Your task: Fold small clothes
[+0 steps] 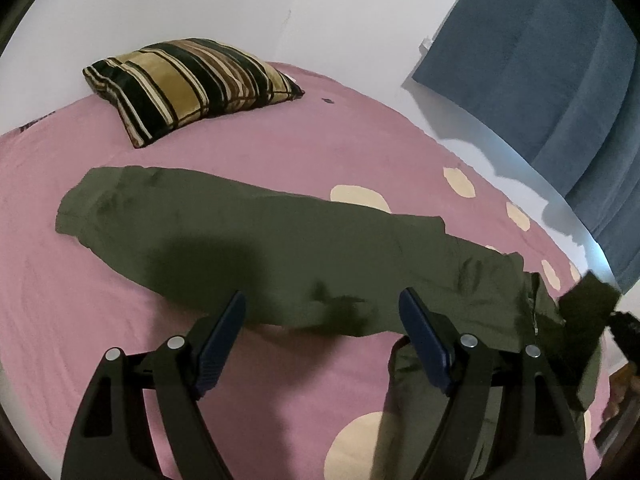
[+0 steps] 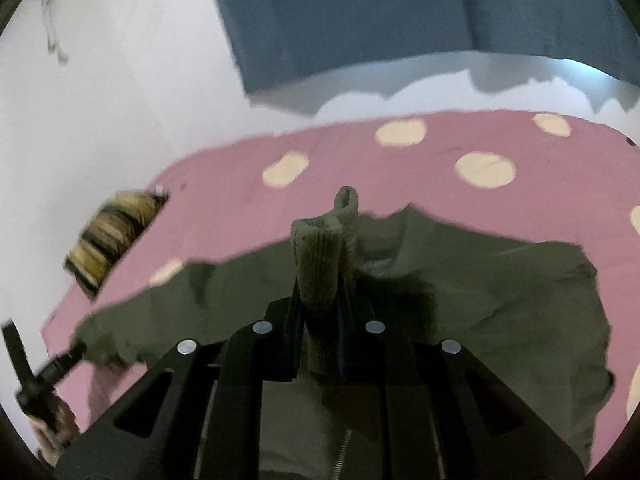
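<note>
Olive-green garment (image 1: 280, 248) lies stretched across the middle of the left wrist frame, on a pink bedsheet (image 1: 80, 300) with cream dots. 1 end sits mid-left, the other runs to the lower right edge and bunches up there. Left gripper (image 1: 322, 308) at bottom centre, jaws wide apart, nothing between them; the near edge of the garment is right under the fingertips, contact unclear. Striped pillow (image 1: 188, 80) upper left, well apart from the garment. Blue curtain (image 1: 540, 60) upper right.

Right wrist frame is motion-blurred. Right gripper (image 2: 320, 280) at centre, jaws clamped on a ribbed cuff (image 2: 320, 256) of the same green fabric, which sticks up past the fingertips. Rest of the garment spreads across the lower half of that frame, over the pink sheet. Pillow is a blur at mid-left, curtain along the top. Black hardware at lower left edge, can't tell what.
</note>
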`<action>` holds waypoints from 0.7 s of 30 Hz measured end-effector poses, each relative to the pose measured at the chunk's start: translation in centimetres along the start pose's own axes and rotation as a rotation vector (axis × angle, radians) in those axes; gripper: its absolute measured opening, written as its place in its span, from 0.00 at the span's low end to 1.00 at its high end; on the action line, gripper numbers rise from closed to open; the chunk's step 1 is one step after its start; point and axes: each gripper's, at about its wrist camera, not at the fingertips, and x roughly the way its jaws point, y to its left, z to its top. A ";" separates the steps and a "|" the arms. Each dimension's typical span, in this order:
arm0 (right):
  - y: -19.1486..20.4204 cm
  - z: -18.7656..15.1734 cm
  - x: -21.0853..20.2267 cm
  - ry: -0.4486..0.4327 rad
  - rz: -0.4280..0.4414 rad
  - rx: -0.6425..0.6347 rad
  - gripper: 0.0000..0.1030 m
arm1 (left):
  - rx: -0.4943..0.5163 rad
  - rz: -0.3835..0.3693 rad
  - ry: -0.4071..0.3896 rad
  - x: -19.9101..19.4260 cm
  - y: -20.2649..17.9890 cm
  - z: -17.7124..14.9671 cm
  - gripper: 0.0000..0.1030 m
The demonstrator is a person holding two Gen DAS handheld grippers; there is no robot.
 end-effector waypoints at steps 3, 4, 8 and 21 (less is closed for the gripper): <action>1.4 -1.3 2.3 0.062 -0.006 -0.037 0.12 | 0.005 -0.005 0.010 0.2 -0.2 -0.2 0.76; 2.1 -1.8 2.9 0.079 -0.011 -0.050 0.12 | 0.007 -0.009 0.015 0.3 -0.3 -0.3 0.76; 4.0 -3.4 5.3 0.142 -0.024 -0.106 0.14 | 0.014 -0.010 0.024 0.6 -0.7 -0.6 0.76; 6.9 -6.5 7.9 0.234 -0.010 -0.171 0.24 | 0.044 -0.017 0.065 1.6 -2.2 -1.6 0.76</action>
